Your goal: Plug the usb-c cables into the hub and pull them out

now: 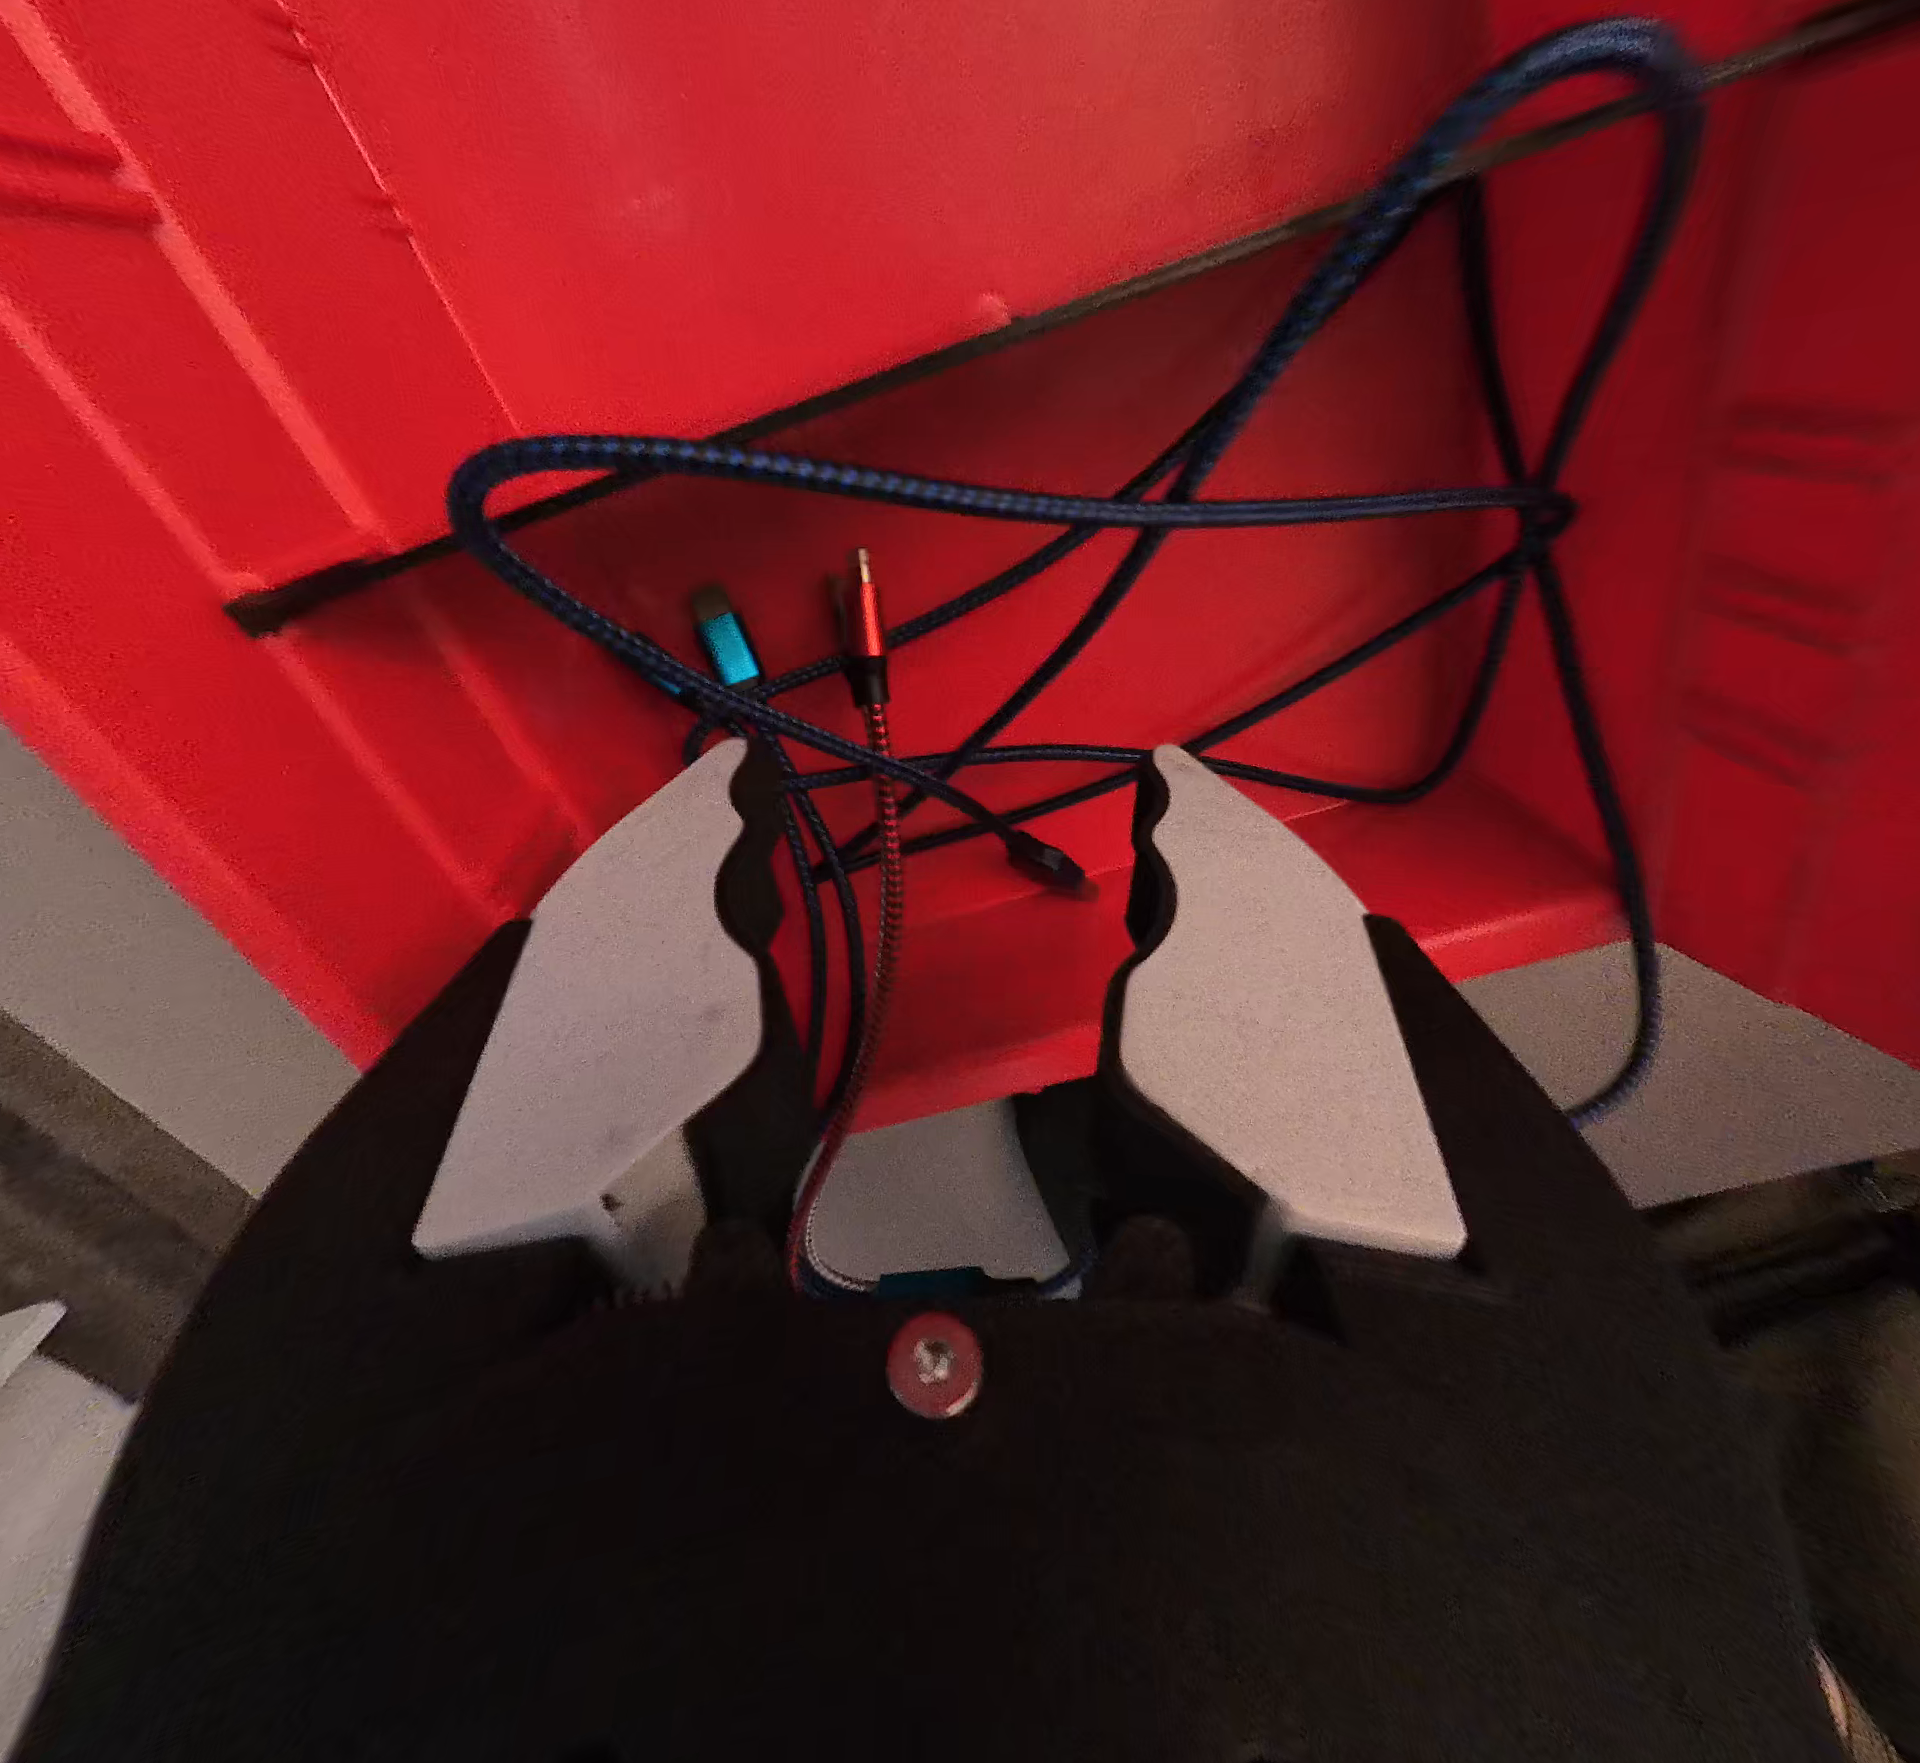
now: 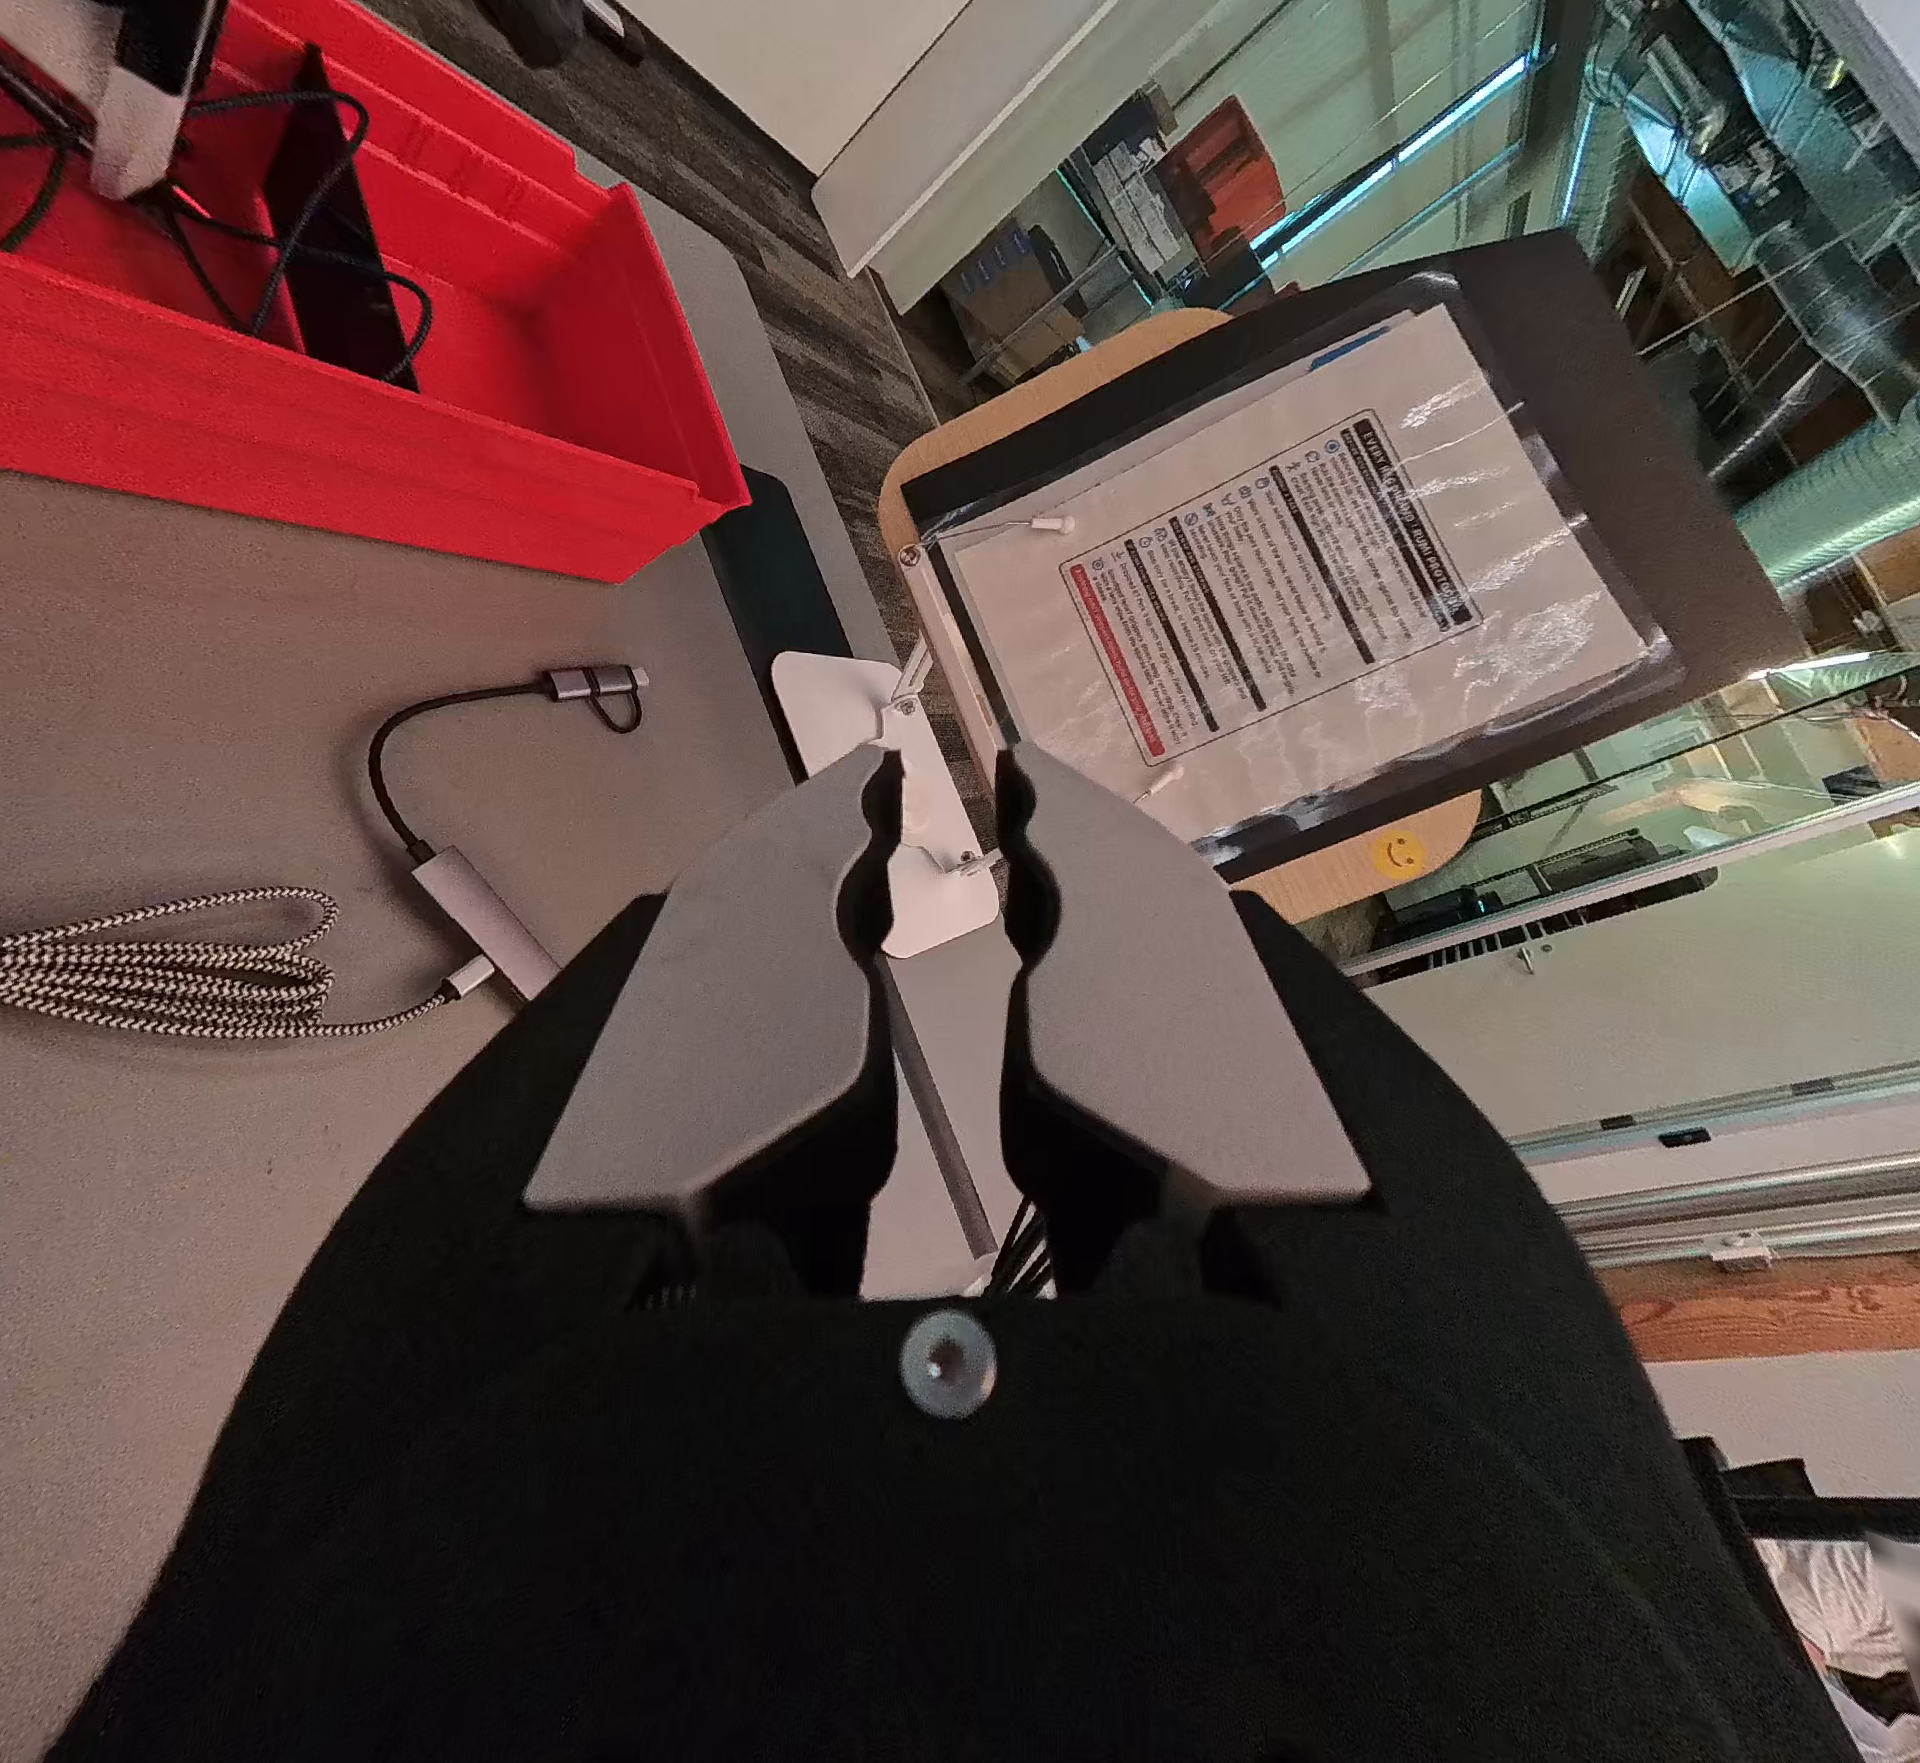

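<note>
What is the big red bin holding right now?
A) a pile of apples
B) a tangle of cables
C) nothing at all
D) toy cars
B: the left wrist view looks down into the red bin, where dark braided cables loop over one another, with a blue plug and a red plug lying among them, just past the open left gripper.

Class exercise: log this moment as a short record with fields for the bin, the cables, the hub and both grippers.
bin: red bin on grey table, black divider inside
cables in bin: tangled dark blue braided cable; red plug, blue plug lying loose
hub: silver hub on table, black-and-white braided cable plugged in
left gripper: jaws open, over bin
right gripper: jaws slightly apart, empty
</note>
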